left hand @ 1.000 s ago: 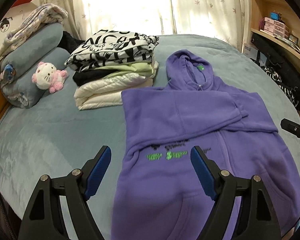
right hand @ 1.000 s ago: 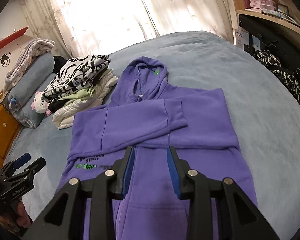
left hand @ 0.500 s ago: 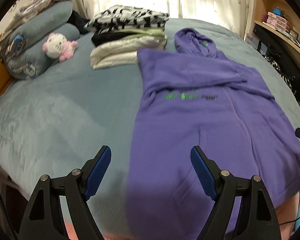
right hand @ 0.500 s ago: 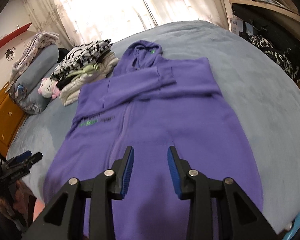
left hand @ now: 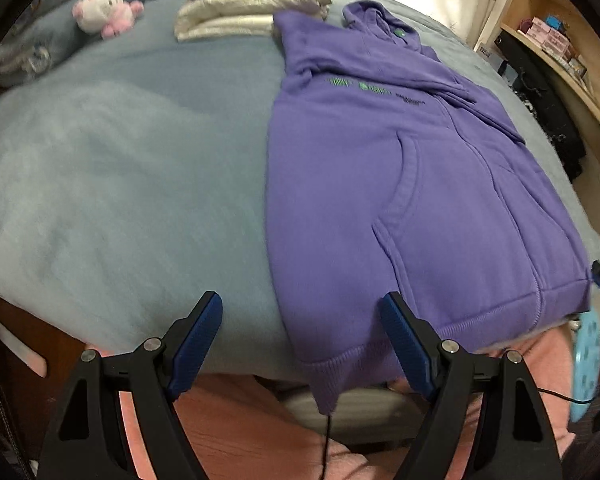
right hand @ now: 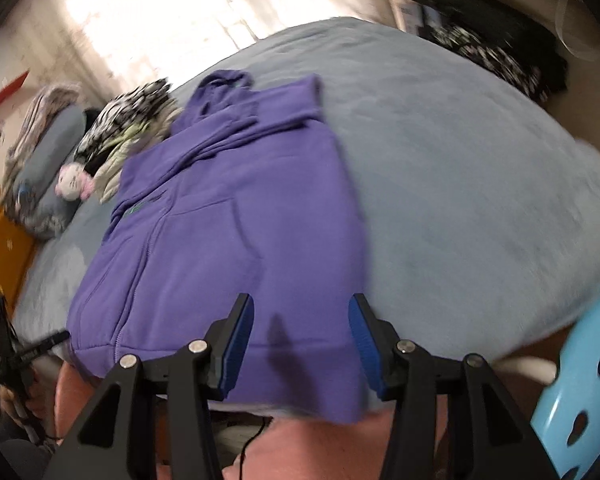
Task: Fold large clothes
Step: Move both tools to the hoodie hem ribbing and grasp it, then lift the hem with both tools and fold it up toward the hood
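Observation:
A purple hoodie [left hand: 380, 168] lies face up on the blue-grey bed [left hand: 120, 168], sleeves folded across its chest, hood pointing away. Its ribbed hem hangs a little over the near bed edge. My left gripper [left hand: 302, 340] is open above the hem's left corner, jaws wide, nothing pressed between them. In the right wrist view the same hoodie [right hand: 236, 216] fills the middle, and my right gripper [right hand: 302, 340] hovers over the hem's right corner with its jaws opening and no cloth gripped.
A stack of folded clothes [left hand: 252, 8] and a plush toy [left hand: 104, 8] sit at the bed's far side beside pillows [right hand: 40, 168]. Shelves [left hand: 560, 48] stand to the right. A light blue stool [right hand: 580, 392] is at the lower right. Pink cloth [left hand: 236, 432] hangs below the bed edge.
Both grippers drew back from the hoodie's chest toward its hem at the near bed edge and tilted down. The right gripper's jaws spread wider.

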